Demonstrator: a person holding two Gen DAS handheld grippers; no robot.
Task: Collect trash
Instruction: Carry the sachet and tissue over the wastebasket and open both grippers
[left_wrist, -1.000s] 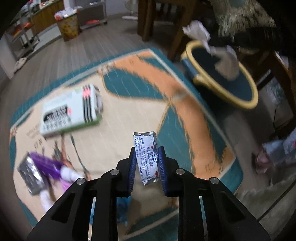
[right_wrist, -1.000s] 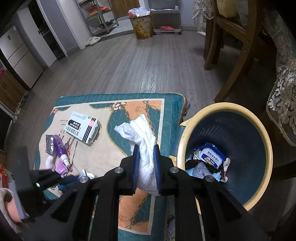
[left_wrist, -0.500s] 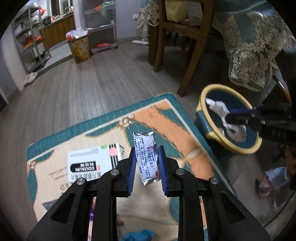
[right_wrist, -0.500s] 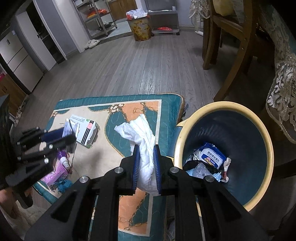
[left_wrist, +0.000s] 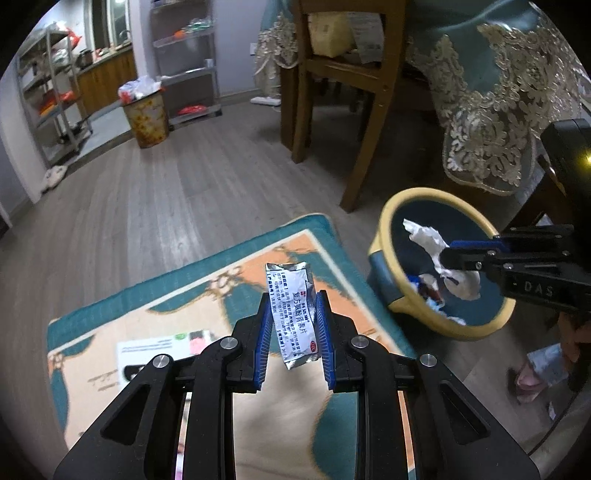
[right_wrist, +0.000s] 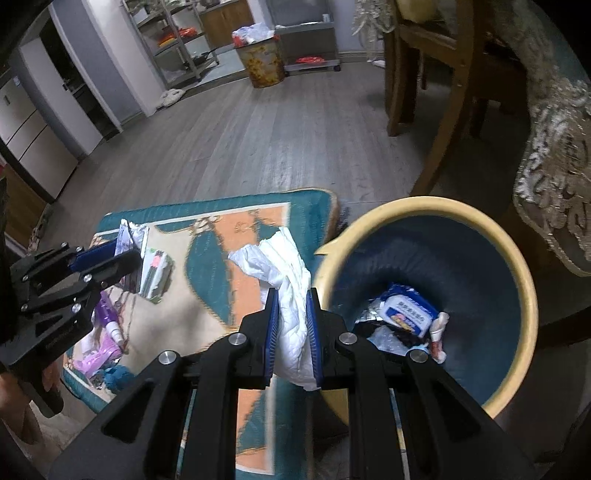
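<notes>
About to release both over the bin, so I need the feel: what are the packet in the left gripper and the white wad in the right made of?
Packet: probably foil laminate; silvery, creased, crimped top, printed face. White wad: looks like soft tissue or paper; matte, crumpled, limp folds.

bin (right_wrist: 524, 295) mouth open from above, half-filled low down | chair leg (left_wrist: 364, 155) and lace cloth (left_wrist: 491, 122) crowd its far side | right gripper (left_wrist: 448, 258) over the rim blocks the left's line | rug (left_wrist: 236, 280) bare nearby | wood floor (right_wrist: 258, 140) beyond looks clear, blurred
</notes>
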